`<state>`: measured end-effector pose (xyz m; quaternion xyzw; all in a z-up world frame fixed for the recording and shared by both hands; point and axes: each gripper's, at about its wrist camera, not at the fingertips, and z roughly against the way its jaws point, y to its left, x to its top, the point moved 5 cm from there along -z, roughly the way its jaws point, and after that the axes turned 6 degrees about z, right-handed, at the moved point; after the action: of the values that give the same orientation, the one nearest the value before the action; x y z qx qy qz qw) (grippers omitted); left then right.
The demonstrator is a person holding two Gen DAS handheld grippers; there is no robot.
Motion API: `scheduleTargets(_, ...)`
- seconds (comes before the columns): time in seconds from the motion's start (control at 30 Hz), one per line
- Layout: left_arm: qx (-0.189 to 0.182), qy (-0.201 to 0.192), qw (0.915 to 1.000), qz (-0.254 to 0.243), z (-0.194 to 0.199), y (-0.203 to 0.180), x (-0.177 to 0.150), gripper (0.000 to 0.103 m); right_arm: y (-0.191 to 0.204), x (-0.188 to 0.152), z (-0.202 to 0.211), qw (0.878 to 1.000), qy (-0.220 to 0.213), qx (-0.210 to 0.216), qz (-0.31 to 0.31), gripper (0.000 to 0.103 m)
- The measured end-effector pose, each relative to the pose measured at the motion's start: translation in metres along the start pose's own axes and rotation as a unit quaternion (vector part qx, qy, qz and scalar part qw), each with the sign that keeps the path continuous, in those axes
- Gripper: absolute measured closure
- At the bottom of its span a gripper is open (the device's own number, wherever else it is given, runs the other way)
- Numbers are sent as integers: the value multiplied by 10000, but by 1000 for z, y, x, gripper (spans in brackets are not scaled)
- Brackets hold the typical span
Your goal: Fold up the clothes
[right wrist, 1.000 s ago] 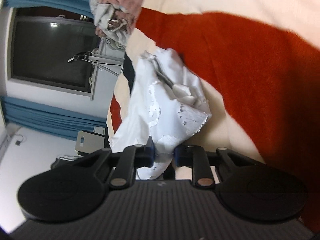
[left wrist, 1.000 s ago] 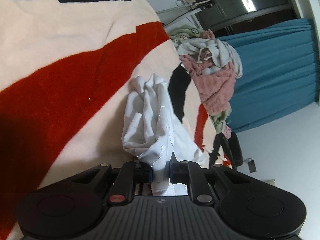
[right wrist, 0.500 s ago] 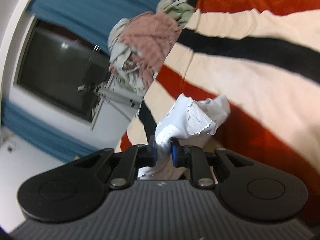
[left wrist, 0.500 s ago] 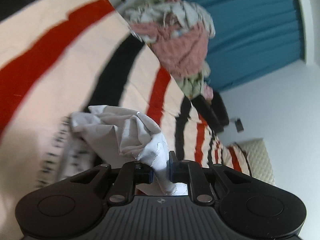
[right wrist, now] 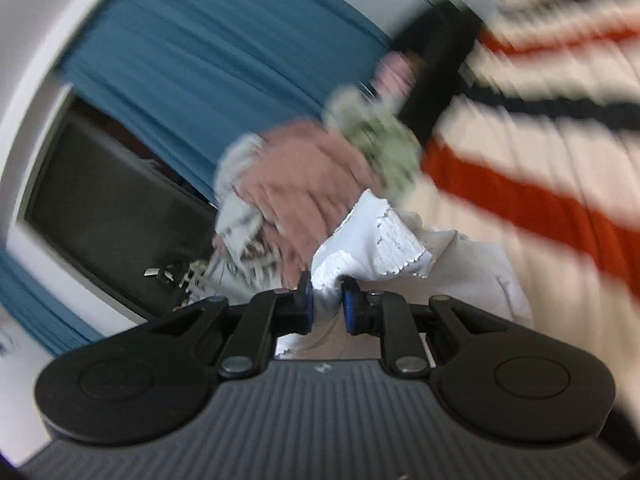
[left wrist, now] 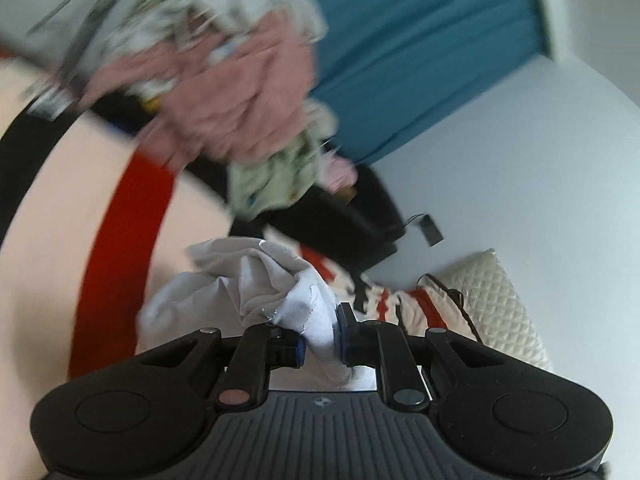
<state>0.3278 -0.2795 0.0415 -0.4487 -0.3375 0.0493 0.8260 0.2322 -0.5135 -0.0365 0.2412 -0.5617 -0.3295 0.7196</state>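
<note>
Both tongs are clamped on 1 white garment: the left tongs (left wrist: 320,338) pinch a bunched fold of the white garment (left wrist: 256,280), and the right tongs (right wrist: 327,305) pinch a scallop-edged part of it (right wrist: 384,236). The cloth hangs crumpled above the striped blanket (left wrist: 120,248), with the pile of unfolded clothes (left wrist: 224,92) at about 12 o'clock in the left view. Both views are blurred, so the garment's shape is hard to read. To do this well, I judge the 2 grips should draw apart until the cloth hangs flat, then lower it evenly onto the blanket, clear of the pile.
</note>
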Motion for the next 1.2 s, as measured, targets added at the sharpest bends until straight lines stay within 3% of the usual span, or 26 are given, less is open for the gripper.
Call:
scheduleTargets(0.1, 121, -89, 9989, -447, -33, 17, -13, 85, -28, -21, -23, 9993, 158, -194, 281, 85)
scheduleTargets(0.2, 463, 257, 9960, -715, -60, 66, -47, 85, -58, -46, -45, 9971, 370, -422, 515, 85)
scheduleTargets(0.3, 977, 795, 9883, -857, -69, 121, -89, 86, -101, -100, -55, 9908, 1007, -836, 347, 85)
scheduleTargets(0.4, 1159, 950, 9839, -978, -60, 147, -110, 84, -124, -138, -54, 9822, 1513, -1107, 132, 84)
scheduleTargets(0.5, 1373, 865, 9773, -1360, -38, 141, -115, 78, -122, -149, -40, 9762, 1737, -1299, 34, 83)
scheduleTargets(0.6, 1491, 745, 9701, -1762, -12, 123, -115, 62, -107, -144, -19, 9700, 1894, -1521, 124, 83)
scheduleTargets(0.7, 1432, 551, 9648, -2136, 25, 86, -111, 46, -78, -130, 14, 9734, 1752, -1425, 401, 83)
scheduleTargets(0.77, 1362, 416, 9618, -2336, 53, 59, -107, 43, -58, -120, 39, 9756, 1620, -1339, 633, 83)
scheduleTargets(0.87, 1218, 184, 9591, -2548, 96, 20, -108, 31, -20, -110, 74, 9764, 1462, -1187, 1058, 83)
scheduleTargets(0.93, 1158, 19, 9558, -2702, 128, -3, -113, 19, 6, -103, 99, 9754, 1378, -1077, 1341, 75)
scheduleTargets(0.97, 1136, -65, 9539, -2779, 144, -14, -116, 16, 17, -99, 109, 9748, 1311, -1043, 1473, 52)
scheduleTargets(1.0, 1130, -166, 9514, -2861, 161, -23, -121, 10, 29, -97, 122, 9743, 1200, -1013, 1613, 21)
scheduleTargets(1.03, 1125, -267, 9487, -2943, 178, -32, -125, 3, 39, -95, 135, 9740, 1067, -974, 1747, 9)
scheduleTargets(1.2, 1113, -541, 9382, -3233, 255, -58, -149, 0, 70, -106, 189, 9670, 656, -847, 2310, 11)
